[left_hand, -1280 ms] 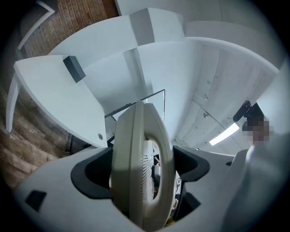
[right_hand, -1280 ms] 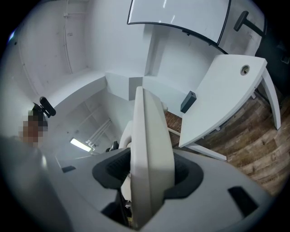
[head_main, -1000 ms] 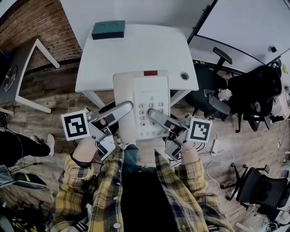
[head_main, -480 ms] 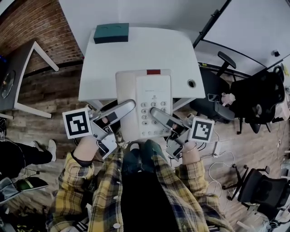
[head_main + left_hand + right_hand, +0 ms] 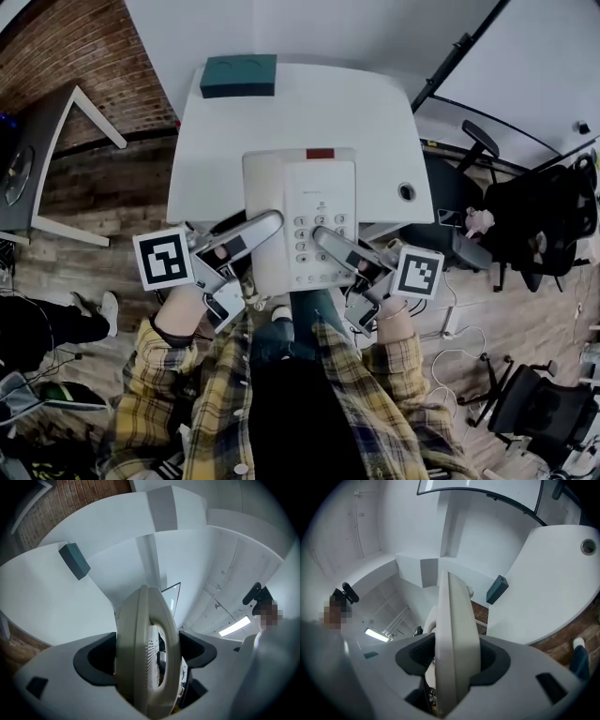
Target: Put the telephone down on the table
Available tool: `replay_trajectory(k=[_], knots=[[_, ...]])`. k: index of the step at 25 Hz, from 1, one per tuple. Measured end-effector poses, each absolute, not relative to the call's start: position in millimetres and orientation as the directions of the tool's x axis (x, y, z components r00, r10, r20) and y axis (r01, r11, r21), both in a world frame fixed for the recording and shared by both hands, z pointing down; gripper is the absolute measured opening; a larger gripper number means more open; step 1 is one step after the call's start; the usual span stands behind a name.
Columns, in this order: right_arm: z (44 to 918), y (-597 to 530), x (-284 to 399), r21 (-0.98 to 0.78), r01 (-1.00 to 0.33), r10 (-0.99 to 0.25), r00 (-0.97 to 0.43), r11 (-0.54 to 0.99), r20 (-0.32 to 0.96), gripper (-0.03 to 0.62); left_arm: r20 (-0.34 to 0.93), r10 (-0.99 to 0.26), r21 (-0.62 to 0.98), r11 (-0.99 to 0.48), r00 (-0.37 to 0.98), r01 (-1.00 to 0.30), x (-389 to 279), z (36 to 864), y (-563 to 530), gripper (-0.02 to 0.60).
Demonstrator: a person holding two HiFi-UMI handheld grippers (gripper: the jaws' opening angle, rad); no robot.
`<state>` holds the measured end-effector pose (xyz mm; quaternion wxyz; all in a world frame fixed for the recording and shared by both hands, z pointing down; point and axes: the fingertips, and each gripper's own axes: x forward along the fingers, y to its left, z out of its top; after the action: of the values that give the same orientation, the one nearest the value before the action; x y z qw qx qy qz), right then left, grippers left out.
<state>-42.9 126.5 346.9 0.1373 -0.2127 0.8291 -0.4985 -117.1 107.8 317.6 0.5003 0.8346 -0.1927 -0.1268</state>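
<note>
Telephone: cream desk model, keypad facing up, red strip at its far edge. It is held level in the air between the two grippers. From the head view its far half lies over the near edge of the table and its near half extends past that edge toward the person.
Clearance: in the right gripper view, floor shows between the telephone's underside and the tabletop, so the unit is not resting on it there.
Left gripper: clamped on the telephone's left edge. In the left gripper view both dark pads press against the casing, which fills the gap between the jaws.
Right gripper: clamped on the telephone's right edge. In the right gripper view the casing stands edge-on between the pads, gripped on both sides.
Marker cubes: one on each gripper, left and right, just outside the telephone.
Table: white, with a round cable hole near its right edge.
Box: dark teal, lying flat at the far edge of the table, well apart from the telephone.
Surroundings: wooden floor, brick wall at the left, black office chairs at the right.
</note>
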Motion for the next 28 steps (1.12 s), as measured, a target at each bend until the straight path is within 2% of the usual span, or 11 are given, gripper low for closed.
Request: replay_trajectory(k=[6, 20, 28], knots=[[357, 76, -39, -0.892, -0.212, -0.478, -0.878, 0.399, -0.005, 0.218, -0.003, -0.459, 0.893, -0.401, 0.888, -0.204, -114, 328, 58, 0.394], [336, -108, 31, -0.901, -0.193, -0.426, -0.905, 0.388, 0.010, 0.218, 0.008, -0.508, 0.897, -0.377, 0.861, -0.230, -45, 307, -123, 0.394], [334, -175, 50, -0.906, -0.175, -0.395, -0.919, 0.384, 0.010, 0.218, 0.012, -0.535, 0.898, -0.366, 0.845, -0.245, -26, 303, -188, 0.394]])
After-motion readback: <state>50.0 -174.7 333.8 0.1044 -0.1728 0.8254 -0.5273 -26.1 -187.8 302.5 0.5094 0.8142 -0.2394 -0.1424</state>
